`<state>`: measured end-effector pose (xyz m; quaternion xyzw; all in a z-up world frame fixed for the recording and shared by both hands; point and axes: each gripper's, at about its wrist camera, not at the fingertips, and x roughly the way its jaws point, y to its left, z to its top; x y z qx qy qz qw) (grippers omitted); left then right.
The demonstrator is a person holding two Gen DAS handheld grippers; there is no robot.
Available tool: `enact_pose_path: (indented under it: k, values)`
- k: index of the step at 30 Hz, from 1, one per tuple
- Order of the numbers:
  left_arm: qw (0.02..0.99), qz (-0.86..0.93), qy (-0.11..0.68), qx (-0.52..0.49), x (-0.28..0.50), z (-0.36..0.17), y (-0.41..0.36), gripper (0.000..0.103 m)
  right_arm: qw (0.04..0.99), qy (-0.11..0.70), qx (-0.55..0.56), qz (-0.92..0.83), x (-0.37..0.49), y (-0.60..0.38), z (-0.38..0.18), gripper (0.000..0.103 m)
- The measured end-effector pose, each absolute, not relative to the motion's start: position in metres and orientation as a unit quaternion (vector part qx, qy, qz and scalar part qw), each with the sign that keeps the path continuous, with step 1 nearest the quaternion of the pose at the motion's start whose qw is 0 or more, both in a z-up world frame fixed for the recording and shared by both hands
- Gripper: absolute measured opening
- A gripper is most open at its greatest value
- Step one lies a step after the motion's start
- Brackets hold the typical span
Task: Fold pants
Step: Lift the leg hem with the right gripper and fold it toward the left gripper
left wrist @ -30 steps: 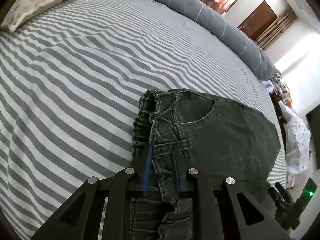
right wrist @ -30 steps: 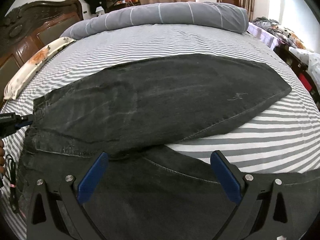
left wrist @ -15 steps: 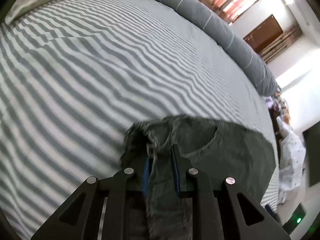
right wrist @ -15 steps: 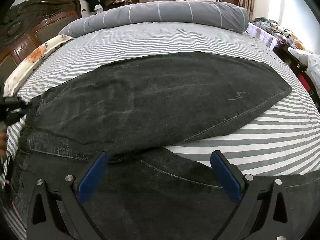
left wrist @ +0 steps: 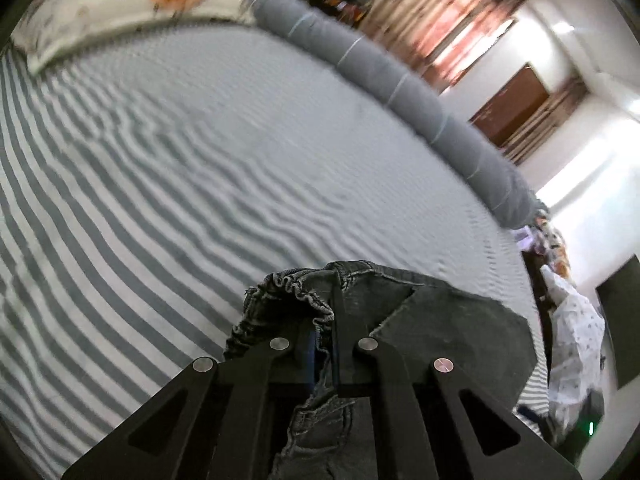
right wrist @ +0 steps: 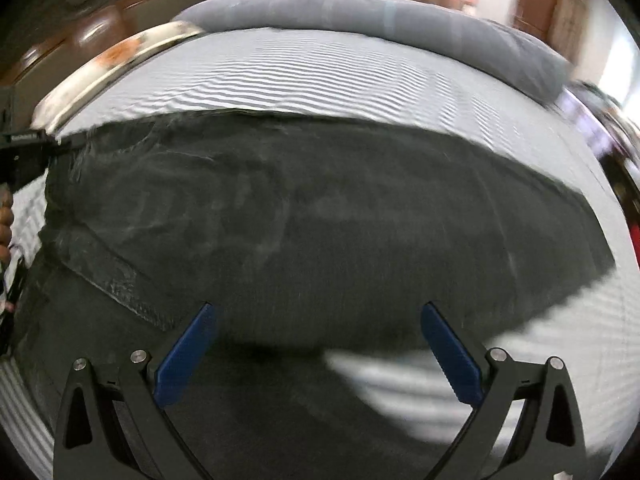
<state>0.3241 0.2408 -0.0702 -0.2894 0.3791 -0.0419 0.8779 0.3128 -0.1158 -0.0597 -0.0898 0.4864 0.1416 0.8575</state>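
While the left gripper [left wrist: 324, 344] clenches the elastic waistband of the dark denim pants [right wrist: 320, 216], its jaws have just closed further on the bunched cloth, which now bulges up and over the fingers where a second ago it lay flatter ahead of them. From the left wrist view the striped bed [left wrist: 160, 184] has dropped lower in frame and smeared with motion, bringing the floral pillow [left wrist: 132, 4] and the grey rolled duvet [left wrist: 384, 80] into fuller sight. At the left edge of the right wrist view, that same gripper pulls the waist corner taut. To its right, the pants lie spread across the bed, one leg reaching toward the right side and the other folded beneath the camera. The right gripper [right wrist: 320, 356] hovers over the cloth with jaws released and wide apart, nothing between them, the view tilted and blurred compared with before.
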Motion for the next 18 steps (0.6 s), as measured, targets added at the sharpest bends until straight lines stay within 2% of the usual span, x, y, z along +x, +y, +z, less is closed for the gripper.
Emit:
enact_pose_path:
  k: [10,13,18]
  values:
    - [0.906,-0.056,0.317,-0.274,0.280,-0.033,0.228,0.005,0.824,0.474,-0.204,0.235,0.431,-0.120,-0.014,0.094]
    - [0.914,-0.053,0.304,-0.262,0.276,-0.025,0.223,0.005,0.803,0.473,-0.243,0.270,0.461,-0.111,-0.014,0.086]
    - [0.921,-0.038,0.299,-0.248,0.273,-0.022,0.217,0.005,0.761,0.484,-0.297,0.314,0.494,-0.097,-0.030,0.082]
